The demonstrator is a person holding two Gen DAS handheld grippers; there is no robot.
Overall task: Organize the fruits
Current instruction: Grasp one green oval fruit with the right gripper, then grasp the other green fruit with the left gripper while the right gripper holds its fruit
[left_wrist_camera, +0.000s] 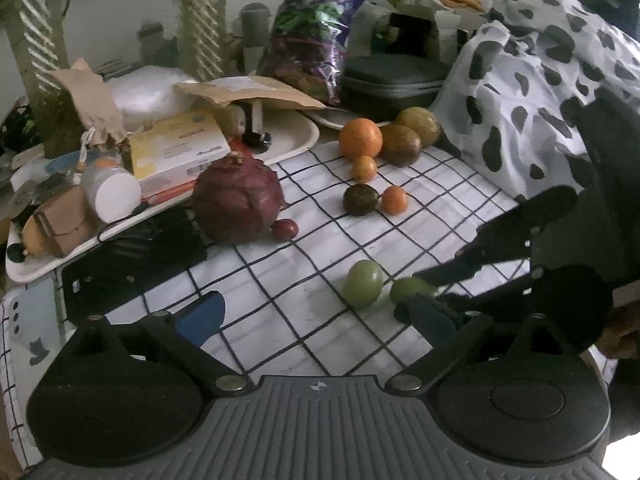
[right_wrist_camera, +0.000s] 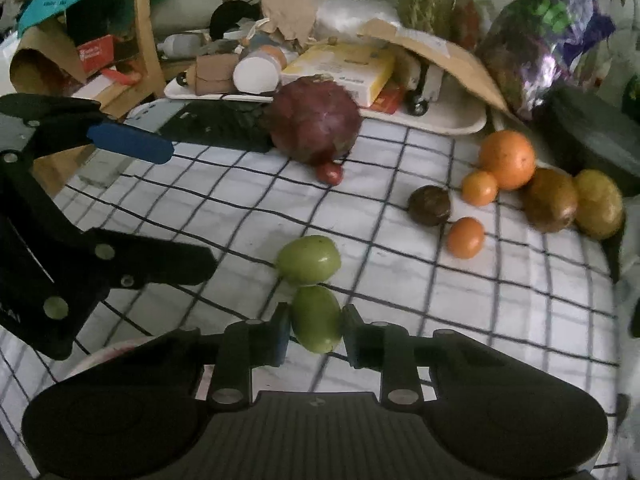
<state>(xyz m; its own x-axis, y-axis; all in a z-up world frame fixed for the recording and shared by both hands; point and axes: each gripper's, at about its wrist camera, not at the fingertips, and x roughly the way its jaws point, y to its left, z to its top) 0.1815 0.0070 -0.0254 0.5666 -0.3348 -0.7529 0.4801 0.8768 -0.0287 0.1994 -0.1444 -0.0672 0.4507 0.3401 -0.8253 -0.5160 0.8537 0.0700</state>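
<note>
My right gripper (right_wrist_camera: 316, 332) is shut on a green oval fruit (right_wrist_camera: 316, 318) that lies on the checked cloth (right_wrist_camera: 440, 300), one pad pressed on each side. A second green fruit (right_wrist_camera: 310, 258) lies just beyond it, touching it. My left gripper (left_wrist_camera: 316, 314) hovers open over the cloth with nothing between its fingers; both green fruits (left_wrist_camera: 363, 283) are ahead of it to the right. Farther back sit a dark red dragon fruit (left_wrist_camera: 236, 200) with a small red fruit (left_wrist_camera: 285, 229), a dark round fruit (left_wrist_camera: 360, 199), an orange (left_wrist_camera: 360, 138), two small oranges and two brownish fruits (left_wrist_camera: 400, 144).
A white tray (left_wrist_camera: 296, 148) piled with boxes, paper bags and a bottle runs along the back left. A black case (left_wrist_camera: 392, 84) and a crinkly bag stand behind the fruit. A spotted cloth (left_wrist_camera: 540, 92) covers the right side. A flat black item (left_wrist_camera: 132, 264) and a phone (left_wrist_camera: 28, 320) lie at the left edge.
</note>
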